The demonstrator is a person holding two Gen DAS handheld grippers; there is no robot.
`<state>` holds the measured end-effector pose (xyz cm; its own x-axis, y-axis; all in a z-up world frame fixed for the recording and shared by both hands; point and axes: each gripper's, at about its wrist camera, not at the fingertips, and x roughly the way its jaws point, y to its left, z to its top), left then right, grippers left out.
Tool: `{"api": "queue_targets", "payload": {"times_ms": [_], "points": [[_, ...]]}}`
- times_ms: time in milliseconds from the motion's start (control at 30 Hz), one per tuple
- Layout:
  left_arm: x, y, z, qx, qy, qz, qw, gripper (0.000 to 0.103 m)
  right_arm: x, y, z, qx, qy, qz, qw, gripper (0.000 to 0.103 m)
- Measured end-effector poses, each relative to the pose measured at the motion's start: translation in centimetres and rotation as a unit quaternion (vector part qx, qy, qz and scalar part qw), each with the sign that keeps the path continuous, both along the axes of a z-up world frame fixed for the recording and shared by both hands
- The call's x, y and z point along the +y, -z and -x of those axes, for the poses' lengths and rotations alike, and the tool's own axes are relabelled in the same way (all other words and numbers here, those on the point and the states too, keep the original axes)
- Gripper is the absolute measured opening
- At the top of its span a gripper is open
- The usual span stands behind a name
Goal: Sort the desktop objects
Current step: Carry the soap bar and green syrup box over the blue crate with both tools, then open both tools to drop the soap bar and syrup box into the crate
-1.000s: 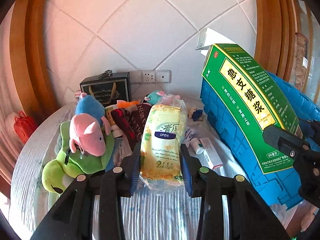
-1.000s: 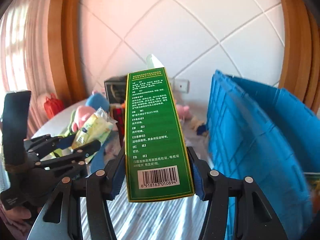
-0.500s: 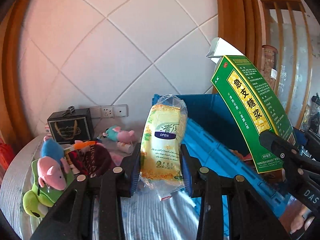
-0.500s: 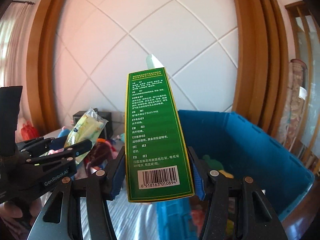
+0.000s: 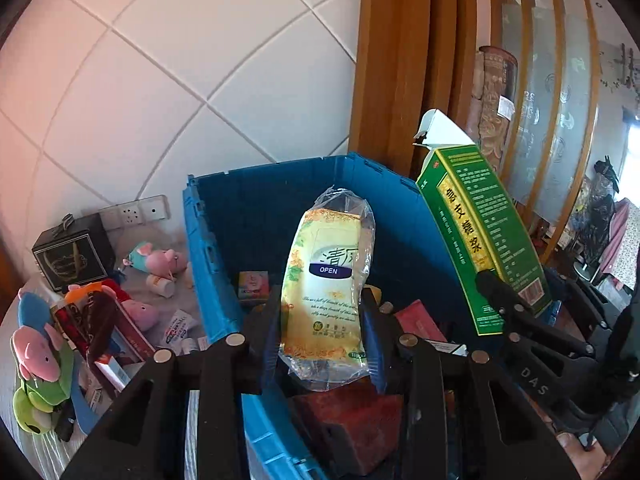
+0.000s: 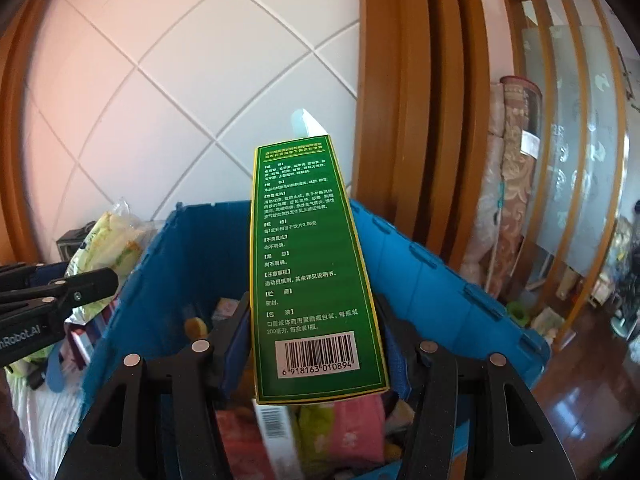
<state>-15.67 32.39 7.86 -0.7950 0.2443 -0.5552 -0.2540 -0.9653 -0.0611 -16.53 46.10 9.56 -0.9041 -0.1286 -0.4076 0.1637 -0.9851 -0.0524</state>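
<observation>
My left gripper (image 5: pixel 322 344) is shut on a yellow tissue pack (image 5: pixel 326 284) in clear wrap and holds it upright over the blue bin (image 5: pixel 200 248). My right gripper (image 6: pixel 316 356) is shut on a tall green medicine box (image 6: pixel 308 264) and holds it upright over the same bin (image 6: pixel 440 288). The green box (image 5: pixel 480 236) also shows at the right of the left wrist view, the tissue pack (image 6: pixel 108 240) at the left of the right wrist view. The bin holds several boxes and soft items.
Left of the bin, plush toys (image 5: pixel 40 364), small tubes and boxes (image 5: pixel 120 336) lie on the white table. A black gift box (image 5: pixel 72 252) stands by the wall sockets (image 5: pixel 136 212). A wooden frame (image 5: pixel 400 60) and glass partition are behind the bin.
Both grippers have swung right from the table clutter to above the blue bin, each still holding its item. The bin's inside now shows below them.
</observation>
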Motion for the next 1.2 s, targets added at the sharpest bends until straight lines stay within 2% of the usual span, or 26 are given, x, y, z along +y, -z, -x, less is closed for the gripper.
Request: {"api": "queue_targets", "payload": {"times_ms": [200,300,467,733,833,1067,1167,1200], "points": [[4.4,1.1,1.3,-0.024,0.004,0.035,0.9991,0.035,3.8,3.4,4.2,-0.046,0.009,-0.002,0.999,0.056],[5.3,1.6,1.8,-0.033,0.002,0.045,0.9984,0.035,5.2,4.6,5.3,-0.062,0.009,-0.001,0.998,0.056],[6.9,2.6,2.5,-0.047,0.002,0.063,0.9969,0.035,7.2,5.7,7.1,-0.079,0.011,-0.001,0.997,0.056],[8.1,3.4,3.2,-0.058,-0.004,0.072,0.9957,0.037,8.7,6.0,8.4,-0.089,0.026,-0.030,0.995,0.056],[8.3,3.7,3.3,-0.064,-0.003,0.074,0.9952,0.042,9.2,6.1,8.6,-0.090,0.034,-0.035,0.995,0.056],[8.3,3.6,2.9,-0.056,-0.002,0.077,0.9954,0.061,9.4,6.0,8.6,-0.085,0.042,-0.042,0.995,0.056],[8.2,3.3,2.4,-0.049,0.001,0.073,0.9961,0.070,9.4,5.9,8.5,-0.079,0.047,-0.044,0.995,0.066],[8.1,3.2,2.2,-0.044,0.002,0.071,0.9965,0.073,9.4,5.8,8.4,-0.077,0.048,-0.043,0.995,0.076]]}}
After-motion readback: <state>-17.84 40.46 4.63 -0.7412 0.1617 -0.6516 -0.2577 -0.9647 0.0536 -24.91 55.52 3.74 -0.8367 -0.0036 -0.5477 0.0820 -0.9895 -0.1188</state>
